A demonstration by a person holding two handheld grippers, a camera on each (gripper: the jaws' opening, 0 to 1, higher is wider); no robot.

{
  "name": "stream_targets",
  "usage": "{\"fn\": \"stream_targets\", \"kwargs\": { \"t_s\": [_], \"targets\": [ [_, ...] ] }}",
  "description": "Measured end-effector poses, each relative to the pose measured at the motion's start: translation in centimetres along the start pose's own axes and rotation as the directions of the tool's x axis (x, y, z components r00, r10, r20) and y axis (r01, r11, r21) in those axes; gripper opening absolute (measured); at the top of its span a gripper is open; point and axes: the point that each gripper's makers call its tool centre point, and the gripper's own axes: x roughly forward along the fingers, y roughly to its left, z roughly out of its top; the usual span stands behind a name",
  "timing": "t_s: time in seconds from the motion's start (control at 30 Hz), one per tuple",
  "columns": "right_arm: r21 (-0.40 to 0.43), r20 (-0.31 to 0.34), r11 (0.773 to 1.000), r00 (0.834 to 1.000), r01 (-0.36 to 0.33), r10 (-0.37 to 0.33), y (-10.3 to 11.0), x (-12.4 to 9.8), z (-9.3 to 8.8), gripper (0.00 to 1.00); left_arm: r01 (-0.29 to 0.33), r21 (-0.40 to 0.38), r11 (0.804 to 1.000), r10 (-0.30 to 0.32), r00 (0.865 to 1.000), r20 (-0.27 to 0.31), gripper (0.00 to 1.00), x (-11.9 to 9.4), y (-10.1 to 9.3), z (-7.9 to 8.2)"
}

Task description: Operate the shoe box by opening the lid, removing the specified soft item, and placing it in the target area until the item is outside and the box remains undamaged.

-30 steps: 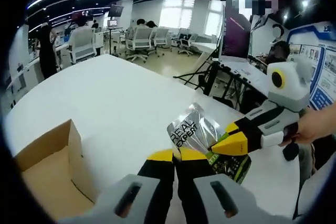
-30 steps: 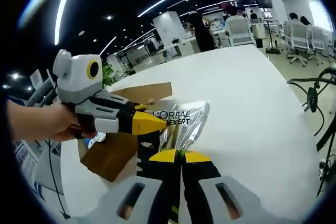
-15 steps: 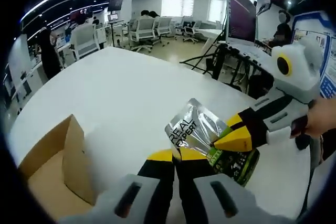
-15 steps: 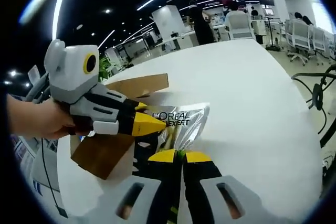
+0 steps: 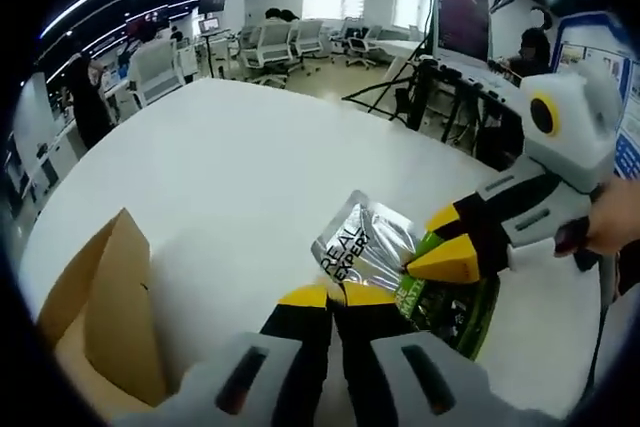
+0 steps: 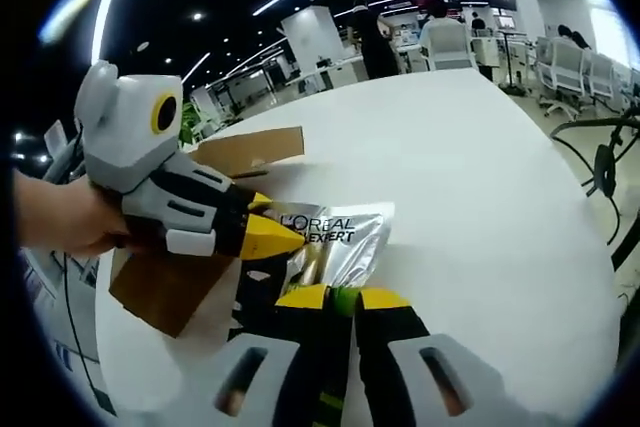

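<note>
Jaws of both the left gripper [image 5: 335,294] and right gripper [image 6: 340,297] pinch the silver sachet [image 5: 372,247] over the white table [image 5: 240,167], beside the open cardboard box [image 5: 100,297] (office chairs [image 5: 275,47] far behind).

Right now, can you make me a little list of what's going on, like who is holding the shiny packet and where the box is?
item: silver packet printed with L'OREAL EXPERT
held by: left gripper and right gripper, both shut on its edges
packet place: outside the box, over the white table
box: brown cardboard shoe box, open, on the table beside the packet
box damage: none visible
hands: a person's hand grips the left gripper
</note>
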Motion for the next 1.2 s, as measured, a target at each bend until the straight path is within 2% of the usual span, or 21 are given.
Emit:
{"fn": "stream_targets", "kwargs": {
  "t_s": [0.1,0.2,0.3,0.5,0.67,0.73,0.8,0.9,0.97,1.07,1.2],
  "targets": [
    [-0.011,-0.01,1.0,1.0,0.016,-0.016,-0.3,0.1,-0.4,0.09,-0.012,0.01,1.0,0.012,1.0,-0.007,0.05,0.2,0.2,-0.1],
    [0.022,-0.02,1.0,1.0,0.017,-0.017,-0.4,0.1,-0.6,0.1,-0.038,0.023,0.999,0.038,0.999,-0.011,0.1,0.3,0.5,-0.2],
    [0.018,-0.014,0.999,0.999,0.031,-0.031,-0.7,-0.2,-0.6,0.11,-0.05,0.034,0.998,0.051,0.999,-0.009,0.14,0.3,0.5,-0.2],
    [0.038,-0.01,0.998,0.999,0.047,-0.046,-1.2,-0.6,-0.7,0.16,-0.064,0.012,0.998,0.063,0.998,0.025,0.21,-0.1,0.9,0.3],
    [0.023,-0.004,0.998,0.998,0.063,-0.063,-1.4,-1.2,-0.8,0.24,-0.08,0.01,0.997,0.08,0.995,0.055,0.26,-0.3,1.1,0.8],
    [0.012,-0.01,0.997,0.997,0.077,-0.077,-1.5,-1.5,-0.7,0.27,-0.079,0.0,0.997,0.079,0.995,0.068,0.27,-0.6,1.1,1.0],
    [-0.001,0.034,0.994,0.994,0.105,-0.105,-1.8,-2.1,0.4,0.29,-0.082,-0.002,0.997,0.082,0.993,0.087,0.29,-1.0,1.1,1.2],
    [0.003,0.047,0.993,0.992,0.118,-0.118,-1.7,-2.8,0.9,0.31,-0.094,-0.029,0.995,0.097,0.988,0.117,0.3,-1.8,1.4,1.7],
    [-0.004,0.051,0.993,0.992,0.118,-0.117,-1.4,-3.2,0.8,0.31,-0.093,-0.052,0.994,0.099,0.987,0.126,0.31,-2.3,1.4,1.9],
    [-0.023,0.046,0.993,0.993,0.112,-0.111,-0.8,-3.5,0.5,0.31,-0.096,-0.03,0.995,0.099,0.988,0.122,0.36,-2.9,0.8,2.0],
    [-0.029,0.044,0.994,0.993,0.11,-0.109,0.0,-4.2,0.2,0.31,-0.08,-0.045,0.996,0.086,0.985,0.149,0.37,-4.0,0.0,2.3]
  ]
}}
